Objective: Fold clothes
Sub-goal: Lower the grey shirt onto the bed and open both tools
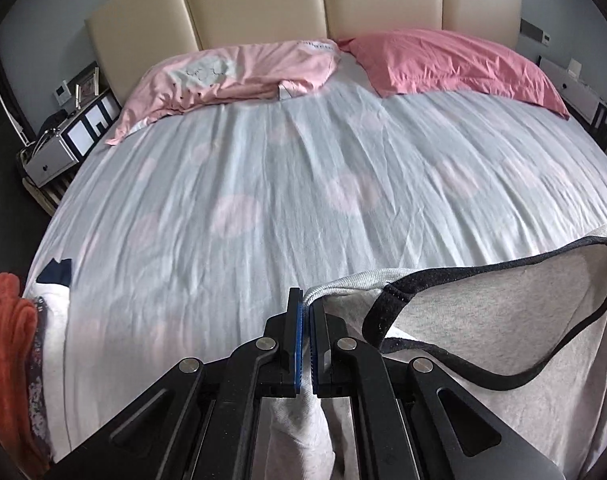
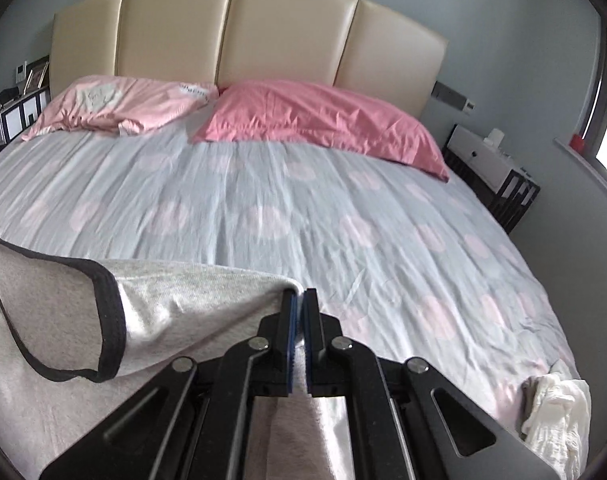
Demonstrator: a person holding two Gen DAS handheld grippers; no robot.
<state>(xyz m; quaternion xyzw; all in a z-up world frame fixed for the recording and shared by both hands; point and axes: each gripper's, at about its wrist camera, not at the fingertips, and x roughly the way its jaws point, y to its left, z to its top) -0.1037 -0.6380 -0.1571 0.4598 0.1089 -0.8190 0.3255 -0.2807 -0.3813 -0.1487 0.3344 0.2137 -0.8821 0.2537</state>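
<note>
A light grey top with a dark collar band [image 1: 483,312] hangs stretched between both grippers over the near end of the bed. My left gripper [image 1: 306,300] is shut on one shoulder edge of it, the cloth pinched between the blue pads. In the right wrist view the same grey top [image 2: 175,304] spreads to the left, its dark neckline looping open. My right gripper [image 2: 300,300] is shut on the other shoulder edge. The rest of the top drops below the jaws, out of sight.
The bed sheet [image 1: 303,184] is pale blue with pink spots. Two pink pillows [image 1: 455,64] lie by the cream headboard [image 2: 239,28]. An orange cloth and other clothes [image 1: 7,352] are piled at the left edge. A white crumpled cloth [image 2: 555,408] lies at the right corner. Nightstands flank the bed.
</note>
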